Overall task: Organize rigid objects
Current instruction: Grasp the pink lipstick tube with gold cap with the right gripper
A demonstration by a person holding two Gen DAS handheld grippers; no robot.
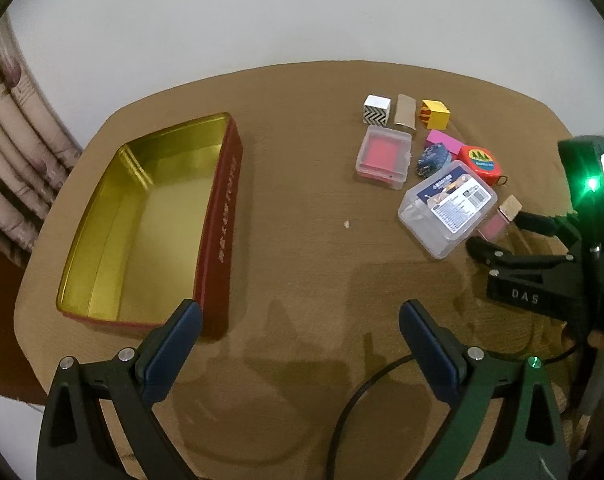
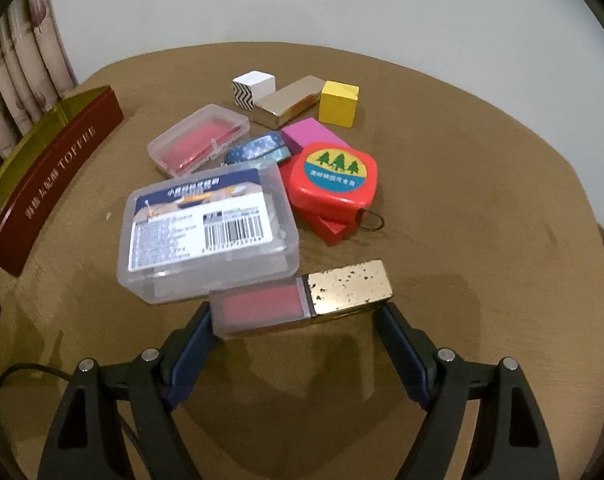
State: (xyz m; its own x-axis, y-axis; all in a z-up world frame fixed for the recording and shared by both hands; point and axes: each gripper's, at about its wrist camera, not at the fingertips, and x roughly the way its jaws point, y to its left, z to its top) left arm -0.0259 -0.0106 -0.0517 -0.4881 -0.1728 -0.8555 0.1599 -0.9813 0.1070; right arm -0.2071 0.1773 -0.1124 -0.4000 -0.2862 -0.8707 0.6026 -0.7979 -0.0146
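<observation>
The right gripper (image 2: 298, 320) stands with its jaws spread wide around a small red-and-gold case (image 2: 302, 298), one pad at each end. Contact cannot be confirmed; the pads appear to be just beside the ends, not clamped. The case lies flat on the table, touching the front edge of a clear labelled plastic box (image 2: 208, 232).

Risk: closing along the long axis may pivot the case if one pad lands first, and the case would then push the labelled box. The gold half looks smooth, so slip is likely under a light grip.

Beyond the box lie a red tape measure (image 2: 333, 178) resting on a red block, a roll of blue tape (image 2: 258, 148), a pink block (image 2: 313, 134) and a clear case with a red insert (image 2: 200, 140). Farthest stand a zigzag-patterned cube (image 2: 254, 90), a gold bar (image 2: 290, 102) and a yellow cube (image 2: 339, 103).

The left gripper (image 1: 300, 332) hangs wide open and empty beside the near corner of the open toffee tin (image 1: 222, 200), which is empty and well apart from the cluster.

The surface is a rounded brown wooden table (image 1: 302, 240). A plain pale wall stands behind it, with a patterned curtain (image 1: 10, 128) at the left.
</observation>
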